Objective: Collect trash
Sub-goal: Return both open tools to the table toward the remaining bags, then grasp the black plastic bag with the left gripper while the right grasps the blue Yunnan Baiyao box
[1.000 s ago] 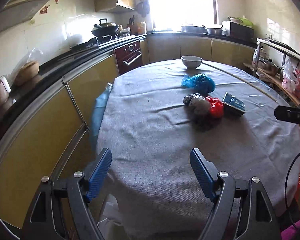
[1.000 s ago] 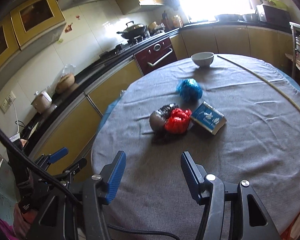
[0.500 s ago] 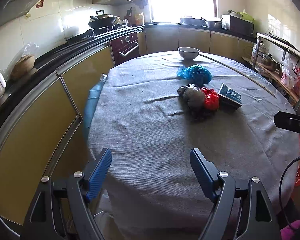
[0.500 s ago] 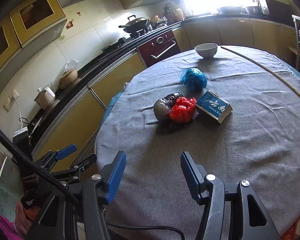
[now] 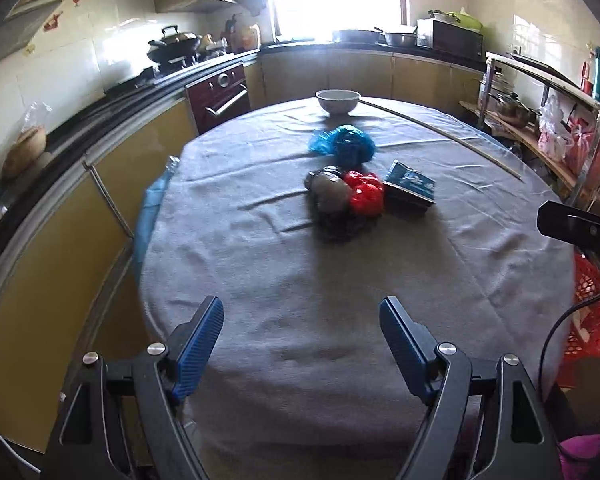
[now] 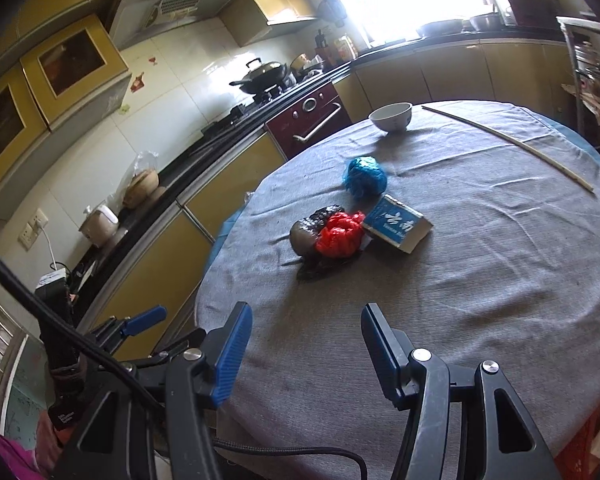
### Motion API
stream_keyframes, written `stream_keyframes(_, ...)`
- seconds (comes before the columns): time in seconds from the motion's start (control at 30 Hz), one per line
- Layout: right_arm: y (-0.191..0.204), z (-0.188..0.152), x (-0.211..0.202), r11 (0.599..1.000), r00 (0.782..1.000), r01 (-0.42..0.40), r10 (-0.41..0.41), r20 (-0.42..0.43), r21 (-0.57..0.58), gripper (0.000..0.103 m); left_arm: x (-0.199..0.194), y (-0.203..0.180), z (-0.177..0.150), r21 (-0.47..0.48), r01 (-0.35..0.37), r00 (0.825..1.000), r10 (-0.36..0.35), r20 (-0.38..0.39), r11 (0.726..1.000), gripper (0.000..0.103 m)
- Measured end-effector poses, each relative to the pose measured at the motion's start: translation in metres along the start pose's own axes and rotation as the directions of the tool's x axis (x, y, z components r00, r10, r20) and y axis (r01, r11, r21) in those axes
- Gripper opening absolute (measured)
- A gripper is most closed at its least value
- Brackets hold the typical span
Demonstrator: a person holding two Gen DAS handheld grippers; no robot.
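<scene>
On the round table with a grey cloth (image 5: 284,288) (image 6: 480,280) lies a cluster of trash: a crumpled blue plastic bag (image 5: 346,144) (image 6: 365,177), a red plastic bag (image 5: 365,193) (image 6: 340,234), a dark grey-black bag (image 5: 327,194) (image 6: 306,232) and a blue carton (image 5: 410,186) (image 6: 398,227). My left gripper (image 5: 302,332) hovers open over the table's near edge, well short of the pile, with nothing between its fingers. My right gripper (image 6: 306,340) is open and empty too, near the same edge. The left gripper (image 6: 140,320) shows at the lower left of the right wrist view.
A white bowl (image 5: 337,101) (image 6: 392,117) stands at the table's far side, and a long thin stick (image 5: 440,136) (image 6: 508,144) lies across the far right. Yellow cabinets and a counter with a wok (image 6: 264,76) curve along the left. A metal shelf (image 5: 548,120) and a red basket (image 5: 588,312) stand at the right.
Both grippers have moved along the table's near edge, so the table and trash pile have shifted in each view. Both stay open and empty.
</scene>
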State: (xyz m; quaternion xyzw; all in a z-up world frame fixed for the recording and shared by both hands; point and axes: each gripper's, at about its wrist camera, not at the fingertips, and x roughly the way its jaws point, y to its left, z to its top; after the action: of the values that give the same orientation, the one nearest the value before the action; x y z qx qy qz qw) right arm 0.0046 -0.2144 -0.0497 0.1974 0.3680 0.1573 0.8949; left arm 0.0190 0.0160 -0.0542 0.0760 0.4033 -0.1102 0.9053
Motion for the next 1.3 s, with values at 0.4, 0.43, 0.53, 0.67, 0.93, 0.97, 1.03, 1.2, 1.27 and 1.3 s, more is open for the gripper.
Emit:
stream_keyframes(0.4,-0.036,-0.009,-0.02,0.996,1.0,-0.003,0.002,0.013,0.087,0.061,0.009,0.018,0.009,-0.106,-0.011,0.998,0.005,-0.057,0.994,0.081)
stream_keyframes(0.43,-0.038,-0.01,-0.02,0.996,1.0,-0.002,0.001,0.014,0.091,0.061,0.009,0.02,0.012,-0.117,-0.017,0.998,0.011,-0.056,0.993,0.081)
stream_keyframes(0.53,-0.044,-0.013,-0.022,0.995,1.0,0.002,-0.004,0.015,0.103,0.061,0.014,0.027,0.023,-0.121,-0.017,0.998,0.011,-0.054,0.992,0.081)
stream_keyframes(0.67,-0.055,-0.016,-0.022,0.992,1.0,0.007,-0.009,0.008,0.13,0.061,0.032,0.032,0.051,-0.148,0.035,0.997,-0.045,-0.06,0.988,0.081)
stream_keyframes(0.93,-0.074,-0.017,-0.023,0.986,0.999,0.037,-0.039,0.009,0.165,0.061,0.107,0.033,0.107,-0.219,0.146,0.98,-0.172,-0.101,0.965,0.081)
stream_keyframes(0.97,-0.076,-0.017,-0.023,0.985,0.999,0.041,-0.043,0.008,0.17,0.061,0.121,0.036,0.114,-0.259,0.176,0.971,-0.21,-0.111,0.95,0.081)
stream_keyframes(1.03,-0.08,-0.015,-0.021,0.982,0.998,0.053,-0.055,0.003,0.179,0.061,0.14,0.038,0.121,-0.317,0.207,0.959,-0.257,-0.123,0.925,0.08)
stream_keyframes(1.2,-0.082,0.005,-0.003,0.99,0.995,0.097,-0.096,-0.016,0.099,0.061,0.175,0.037,0.131,-0.406,0.273,0.925,-0.353,-0.137,0.872,0.078)
stream_keyframes(1.27,-0.081,0.02,0.016,0.994,0.994,0.107,-0.106,-0.04,0.035,0.065,0.184,0.035,0.132,-0.416,0.289,0.915,-0.376,-0.145,0.862,0.07)
stream_keyframes(1.3,-0.081,0.025,0.024,0.994,0.993,0.107,-0.107,-0.046,0.012,0.067,0.189,0.034,0.131,-0.42,0.297,0.908,-0.39,-0.154,0.857,0.065)
